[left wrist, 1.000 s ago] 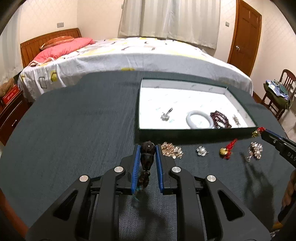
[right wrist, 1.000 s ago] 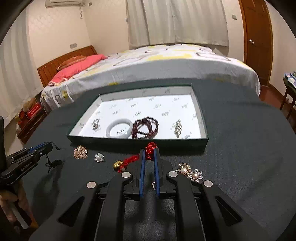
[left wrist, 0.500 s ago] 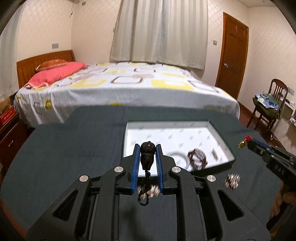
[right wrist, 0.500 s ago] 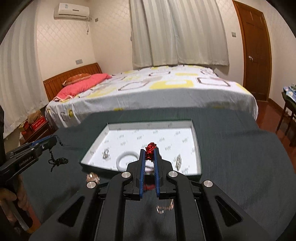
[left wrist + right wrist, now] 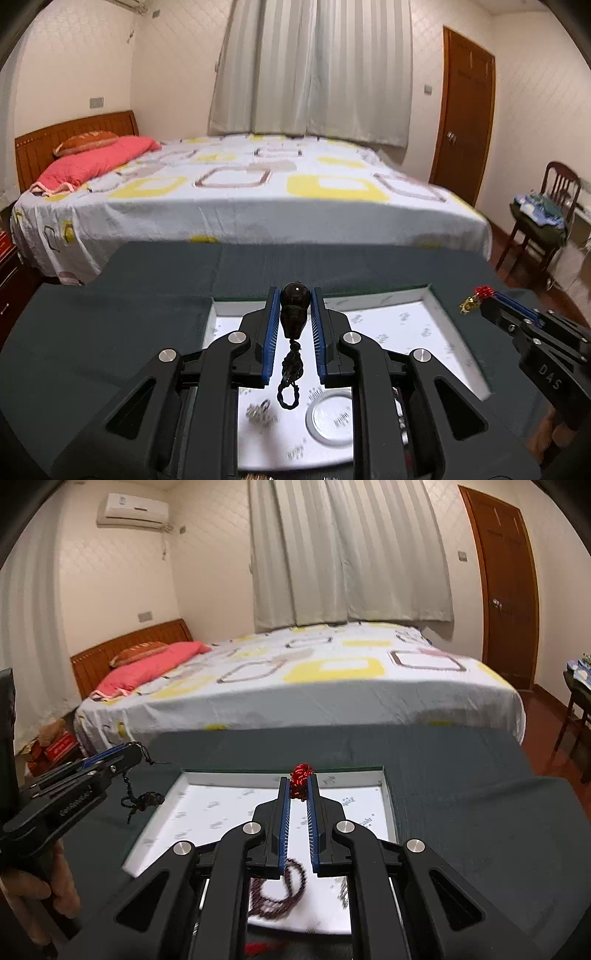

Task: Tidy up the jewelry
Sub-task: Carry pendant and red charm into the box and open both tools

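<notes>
Black bead pendant (image 5: 294, 301) sits pinched in my left tool (image 5: 294, 306), its knotted cord hanging down between the blue pads, right above the white tray (image 5: 458, 354) on the dark desk (image 5: 110, 332). My right tool (image 5: 298, 786) is clamped tight on a red knotted charm (image 5: 301, 775), which pokes out past the tips; from the left view a small gold bell shows beside it. Both pieces hang over the tray, so I judge this as the carrying step, with the drop not yet made. Lying in the tray are a pale bangle (image 5: 330, 417), a small silver piece (image 5: 260, 411) and a dark red bead bracelet (image 5: 282, 888). Next I need to lower each tool over a bare patch of tray and open it, keeping the dangling cords off the pieces lying there
</notes>
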